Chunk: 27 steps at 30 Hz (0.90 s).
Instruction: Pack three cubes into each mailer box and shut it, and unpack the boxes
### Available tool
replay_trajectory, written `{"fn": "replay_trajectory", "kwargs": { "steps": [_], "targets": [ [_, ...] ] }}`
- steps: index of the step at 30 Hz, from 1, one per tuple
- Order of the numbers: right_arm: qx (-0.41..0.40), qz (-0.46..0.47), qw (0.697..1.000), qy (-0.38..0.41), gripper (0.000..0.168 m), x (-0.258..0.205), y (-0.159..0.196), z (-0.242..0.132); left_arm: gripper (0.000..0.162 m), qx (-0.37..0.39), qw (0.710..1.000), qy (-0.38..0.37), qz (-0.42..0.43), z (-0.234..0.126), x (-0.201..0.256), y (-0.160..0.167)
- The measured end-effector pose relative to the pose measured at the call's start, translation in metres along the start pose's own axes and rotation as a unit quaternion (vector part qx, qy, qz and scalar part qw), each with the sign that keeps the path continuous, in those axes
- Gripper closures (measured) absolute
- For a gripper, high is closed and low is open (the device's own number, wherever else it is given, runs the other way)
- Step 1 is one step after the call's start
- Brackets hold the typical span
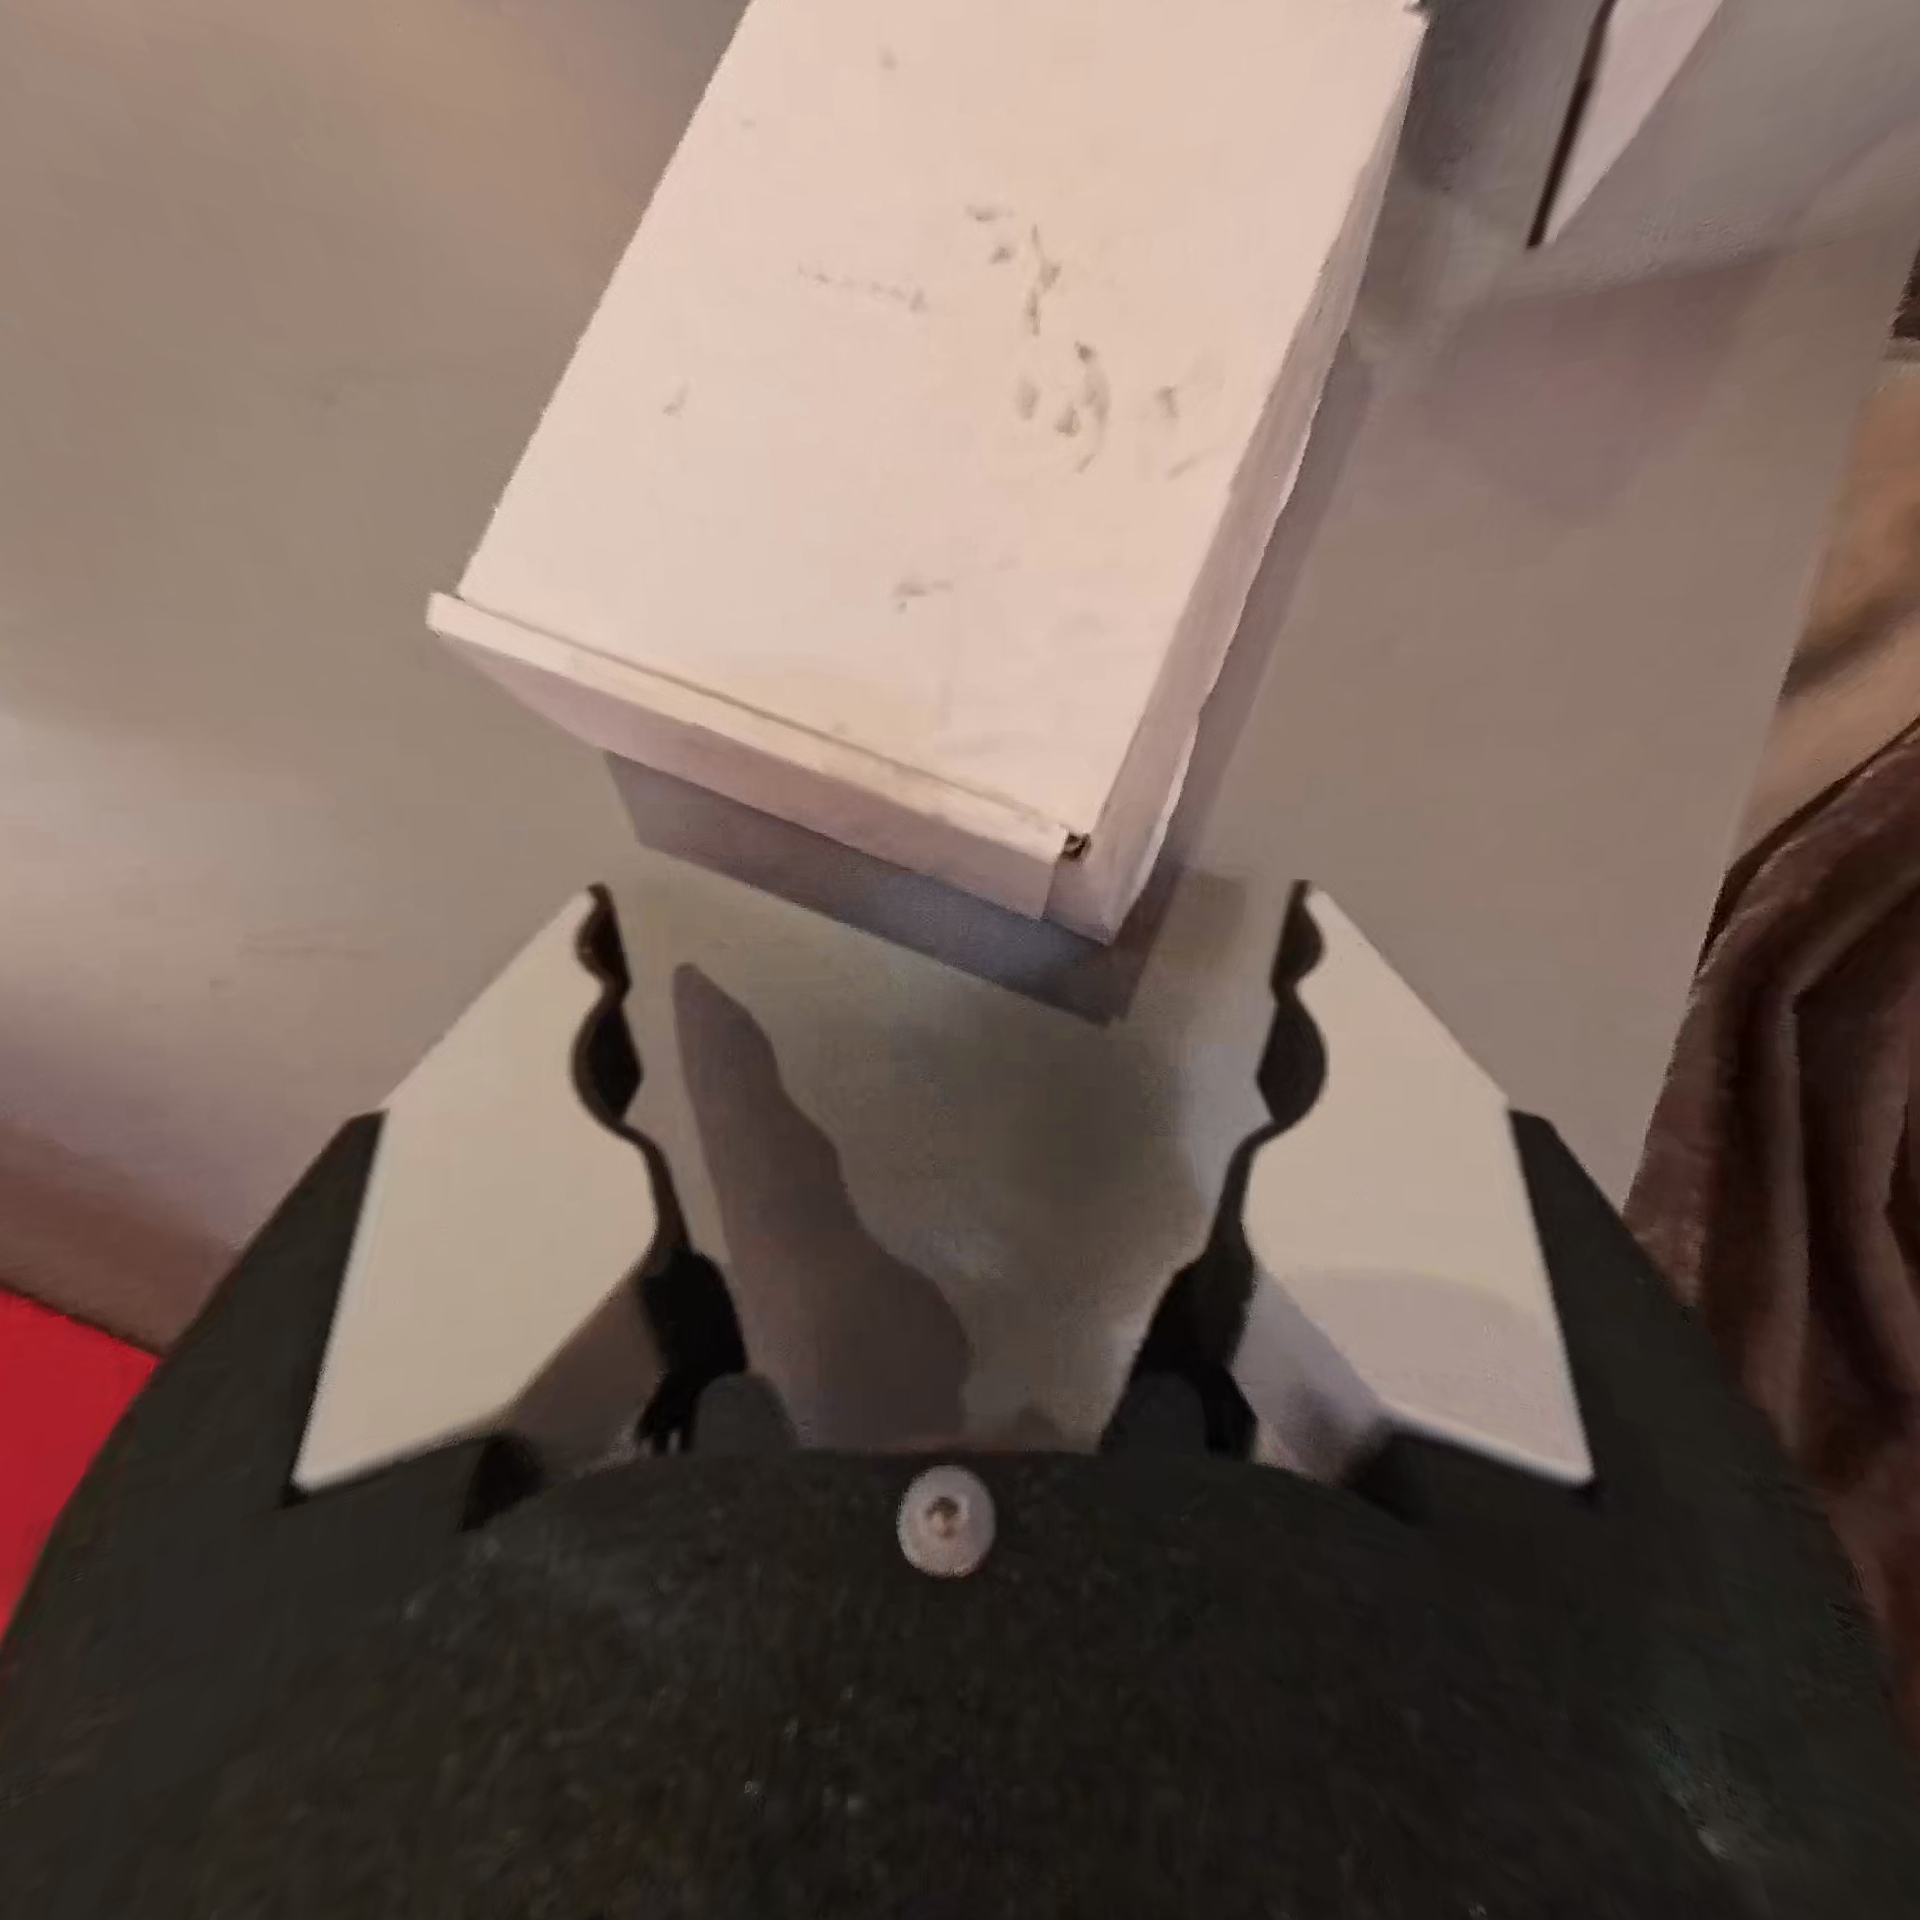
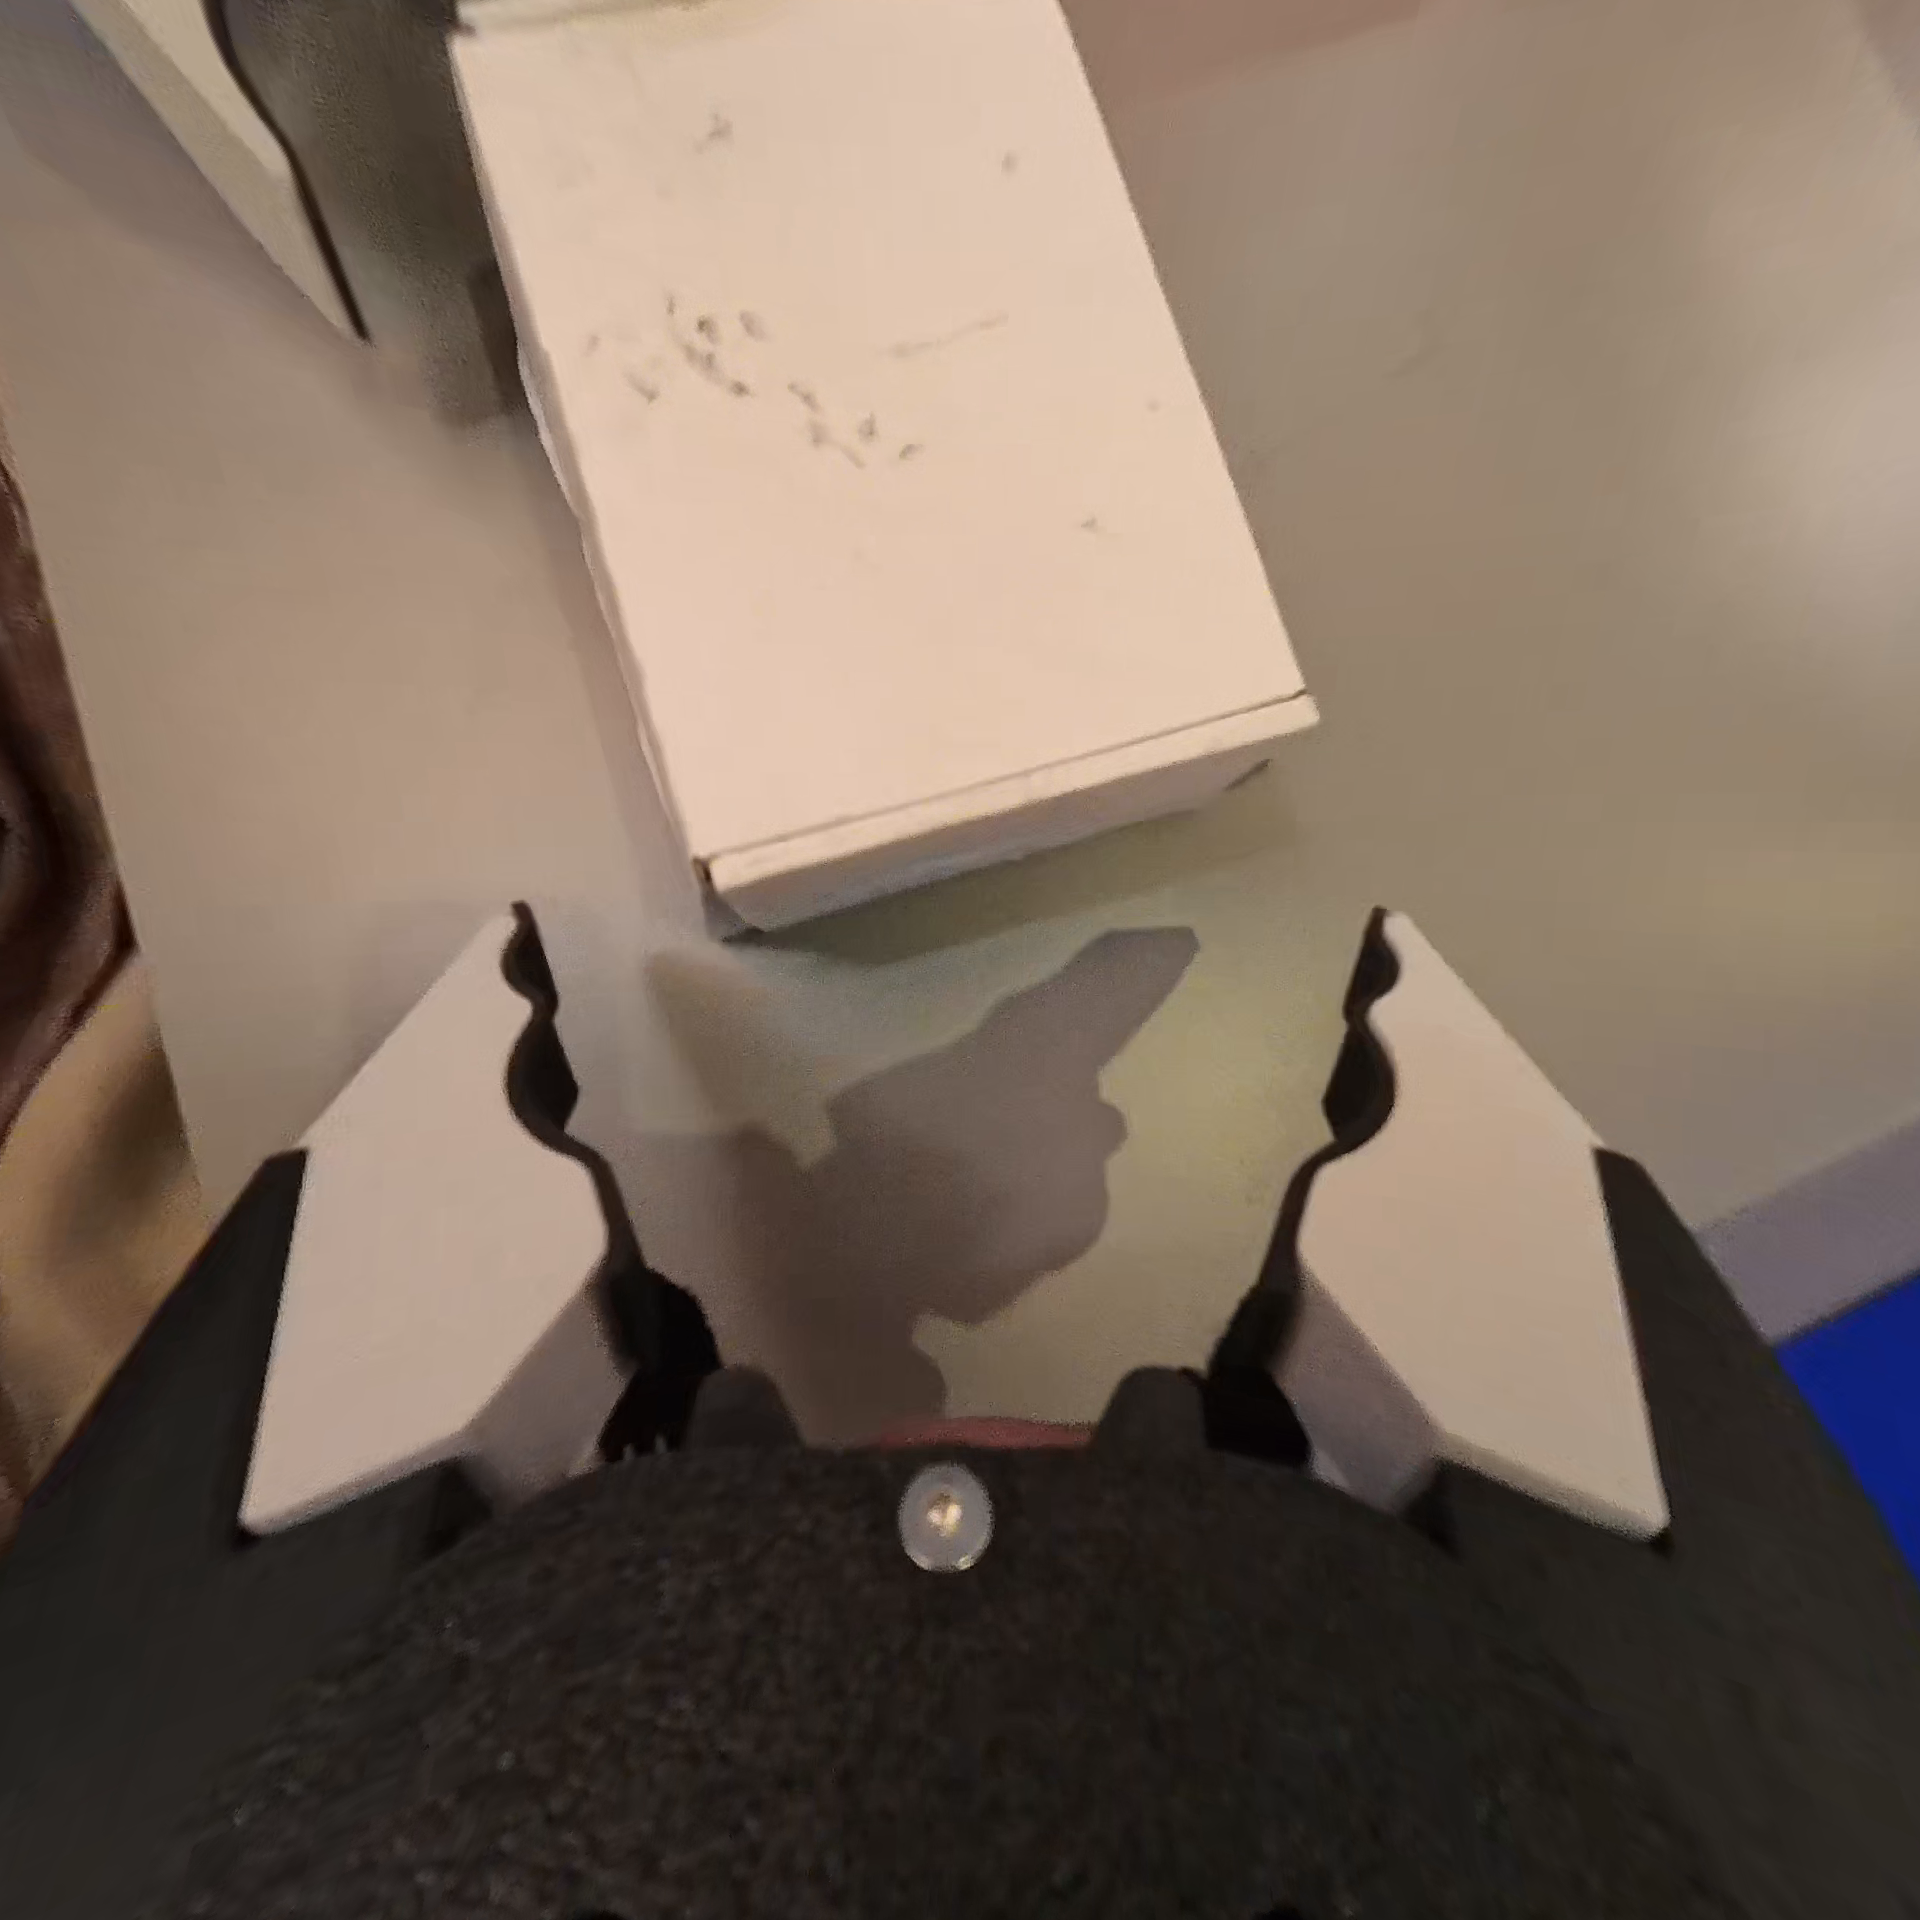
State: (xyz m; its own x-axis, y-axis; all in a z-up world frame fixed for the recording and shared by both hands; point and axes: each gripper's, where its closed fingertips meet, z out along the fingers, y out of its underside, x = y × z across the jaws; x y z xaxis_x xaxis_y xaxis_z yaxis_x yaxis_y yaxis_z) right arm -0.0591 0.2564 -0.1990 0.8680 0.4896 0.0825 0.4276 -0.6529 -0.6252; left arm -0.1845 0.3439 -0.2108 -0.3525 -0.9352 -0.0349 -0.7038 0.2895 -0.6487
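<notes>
Fingers of the left gripper (image 1: 951,904) spread wide, nothing between them; white flat outer faces, black wavy inner edges, black grainy body with one small screw; tips just short of the near end of the mailer box (image 1: 935,436), not touching it; right gripper (image 2: 951,920) same build, its fingers also wide apart and empty, tips just short of that box's (image 2: 862,447) near end; the box is white cardboard, long rectangular, lid down and closed, a tuck flap seam running along the near end face; its top is scuffed with small dark smudges and scratch marks clustered mid-lid; it lies flat on the table (image 1: 260,520), a smooth pale grey-beige matte surface, casting a soft grey shadow at its near end; a second white box (image 2: 208,156) sits beyond the mailer box's far end, only a corner in view with a dark edge line, blurred; brown wrinkled fabric (image 1: 1829,1039) lies past the table edge on the mailer box's side; a red patch (image 1: 62,1455) shows off one near corner, a blue surface (image 2: 1860,1361) off the other; gripper shadows fall on the table between the fingers.
</notes>
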Motion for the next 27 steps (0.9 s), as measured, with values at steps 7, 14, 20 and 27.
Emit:
{"fn": "replay_trajectory", "kwargs": {
  "steps": [7,14,20,27],
  "targets": [
    [-0.139,-0.112,0.983,0.039,0.014,0.011,-0.006,0.021,0.01,-0.068,0.991,-0.009,0.114,0.014,-0.026,-0.017],
    [-0.178,-0.094,0.979,-0.022,0.028,0.009,0.007,0.034,0.024,-0.079,0.988,0.041,0.123,0.03,-0.025,-0.015],
    [-0.189,-0.094,0.977,-0.022,0.032,0.011,0.007,0.033,0.028,-0.083,0.988,0.031,0.128,0.03,-0.028,-0.015],
    [-0.14,-0.07,0.988,-0.016,0.027,0.011,-0.01,0.026,0.027,-0.083,0.99,0.01,0.113,0.03,-0.029,-0.014]
  ]
}}
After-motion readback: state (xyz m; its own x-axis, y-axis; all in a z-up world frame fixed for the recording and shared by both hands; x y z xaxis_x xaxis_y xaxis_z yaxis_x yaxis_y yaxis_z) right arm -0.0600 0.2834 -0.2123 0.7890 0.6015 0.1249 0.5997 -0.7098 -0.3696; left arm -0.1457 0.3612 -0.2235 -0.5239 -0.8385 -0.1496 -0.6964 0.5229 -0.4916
